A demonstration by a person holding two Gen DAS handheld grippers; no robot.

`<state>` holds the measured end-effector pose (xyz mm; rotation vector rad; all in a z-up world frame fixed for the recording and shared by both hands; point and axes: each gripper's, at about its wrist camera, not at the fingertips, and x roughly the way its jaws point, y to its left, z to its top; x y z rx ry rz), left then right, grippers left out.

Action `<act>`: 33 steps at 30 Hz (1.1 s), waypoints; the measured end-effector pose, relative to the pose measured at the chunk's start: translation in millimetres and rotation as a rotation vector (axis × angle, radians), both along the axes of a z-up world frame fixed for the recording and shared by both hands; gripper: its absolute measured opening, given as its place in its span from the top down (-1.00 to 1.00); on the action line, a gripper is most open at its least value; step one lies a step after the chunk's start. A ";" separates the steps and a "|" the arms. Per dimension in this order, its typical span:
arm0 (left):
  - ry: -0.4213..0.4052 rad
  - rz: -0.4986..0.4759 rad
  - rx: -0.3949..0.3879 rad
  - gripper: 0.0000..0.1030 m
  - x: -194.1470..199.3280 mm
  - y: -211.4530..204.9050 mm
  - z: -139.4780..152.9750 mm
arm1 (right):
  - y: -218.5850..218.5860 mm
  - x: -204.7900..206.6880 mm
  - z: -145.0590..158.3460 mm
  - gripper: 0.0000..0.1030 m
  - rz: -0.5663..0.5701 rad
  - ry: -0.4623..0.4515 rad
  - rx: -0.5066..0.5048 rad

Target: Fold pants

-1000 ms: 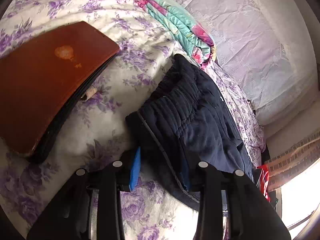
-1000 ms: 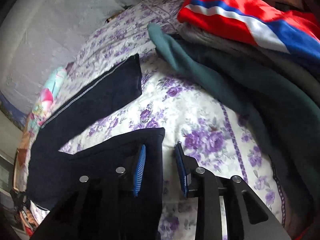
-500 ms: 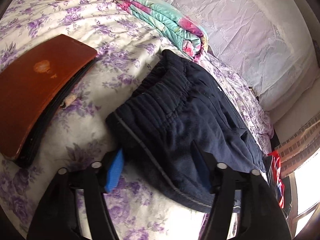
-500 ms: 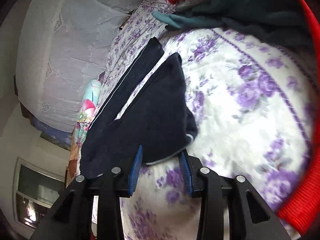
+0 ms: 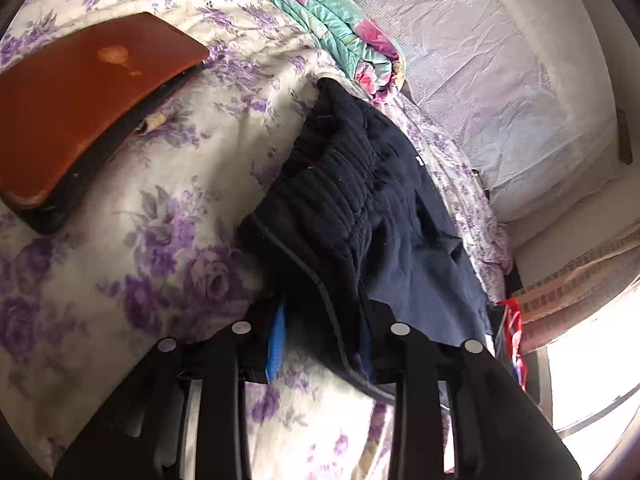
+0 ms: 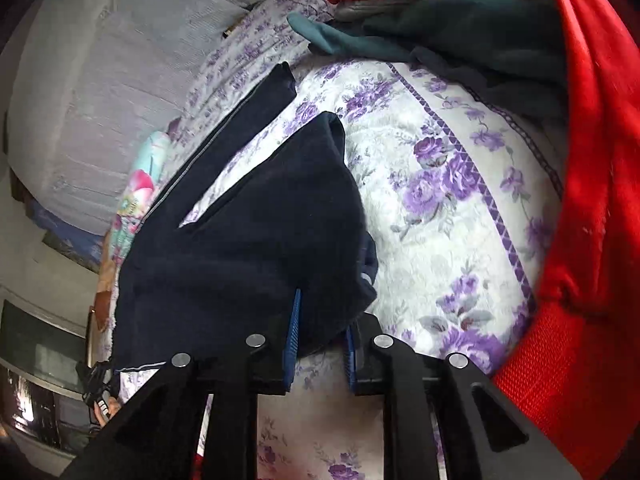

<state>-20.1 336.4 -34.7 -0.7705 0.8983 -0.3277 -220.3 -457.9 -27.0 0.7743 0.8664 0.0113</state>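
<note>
The left gripper (image 5: 320, 340), black-armed with blue ribbed pads, had just been closing and was clamped on the waistband corner of the dark navy fleece pants (image 5: 360, 216); the grey-piped edge of the cloth ran down between its pads. The right gripper (image 6: 320, 340) had likewise just been closing, and its pads pinched the bunched hem of one navy leg, which bulged out above the jaws. Whether the far pad pressed fully on the cloth was hard to judge, since the fabric hid most of it.

From the left hand the pants stretched away across the white bedspread printed with purple roses (image 5: 168, 248), the gathered elastic waist lying ridged and the legs running off toward the far side. From the right hand the gripped leg lay folded back on itself, apart from the other leg, which stretched straight toward the pale lilac wall hanging (image 6: 100, 80).

To the left of the waistband lay a flat reddish-brown leather case with a black zip edge (image 5: 88, 96). Beyond it rested a folded turquoise and pink floral quilt (image 5: 340, 40). By the right hand lay a heap of dark green clothing (image 6: 460, 32) and a bright red garment (image 6: 592, 160).
</note>
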 end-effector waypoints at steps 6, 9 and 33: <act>-0.115 0.165 0.259 -0.53 -38.6 16.1 58.5 | 23.3 -13.9 85.2 0.35 -0.142 -0.161 -0.431; -0.208 0.113 0.290 -0.56 -38.3 -7.1 86.9 | 72.0 24.9 104.7 0.35 0.012 -0.256 -0.459; -0.215 -0.036 0.483 -0.86 109.1 -124.1 95.9 | 316.3 234.8 73.4 -0.37 0.513 -0.264 -0.424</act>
